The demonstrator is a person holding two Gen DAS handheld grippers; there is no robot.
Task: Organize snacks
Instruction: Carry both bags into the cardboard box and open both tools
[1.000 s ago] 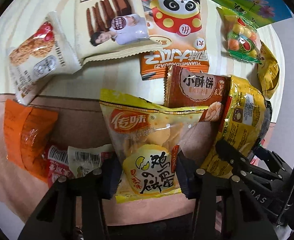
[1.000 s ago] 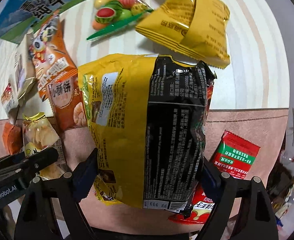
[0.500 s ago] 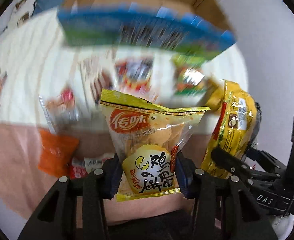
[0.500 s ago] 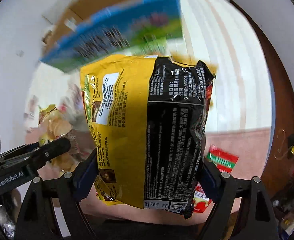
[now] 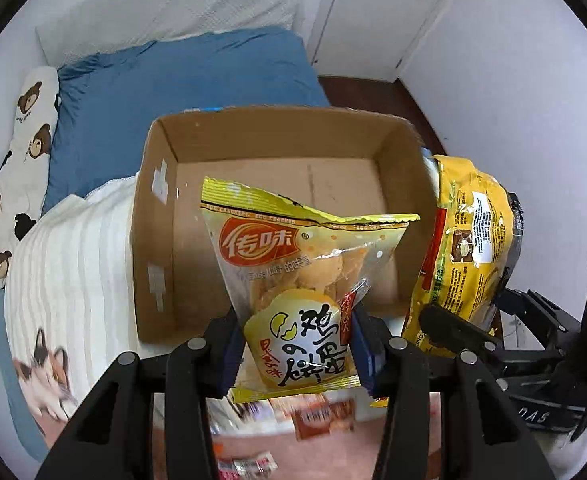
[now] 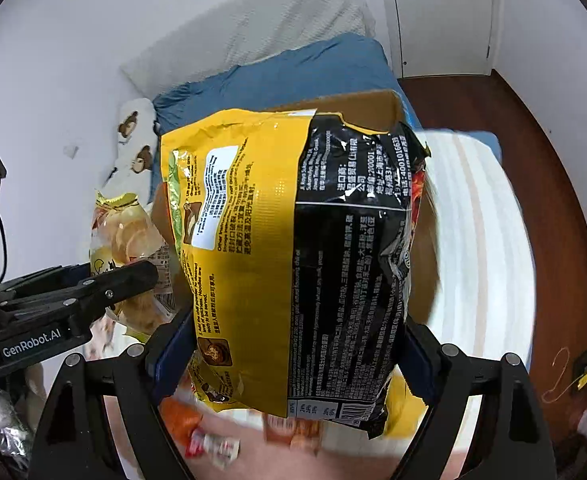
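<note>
Transport step: egg-cracker packet (image 5: 293,280) and noodle bag (image 6: 293,248) are gripped by left tongs (image 5: 293,350) and right tongs (image 6: 281,354) above the cardboard box (image 5: 157,216); release inside it is called for next.

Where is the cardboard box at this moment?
In the left wrist view, the open cardboard box sits centre frame on the striped blanket, behind the held egg cracker bag, with the blue bedding beyond.

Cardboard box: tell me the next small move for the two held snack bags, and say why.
Probably carry the left gripper forward over the cardboard box and let the egg cracker bag drop in. Both grippers are shut on bags in the air: the right gripper holds the yellow and black noodle pack. The box stands open and looks empty just ahead, with the cracker bag already in front of its opening.
</note>
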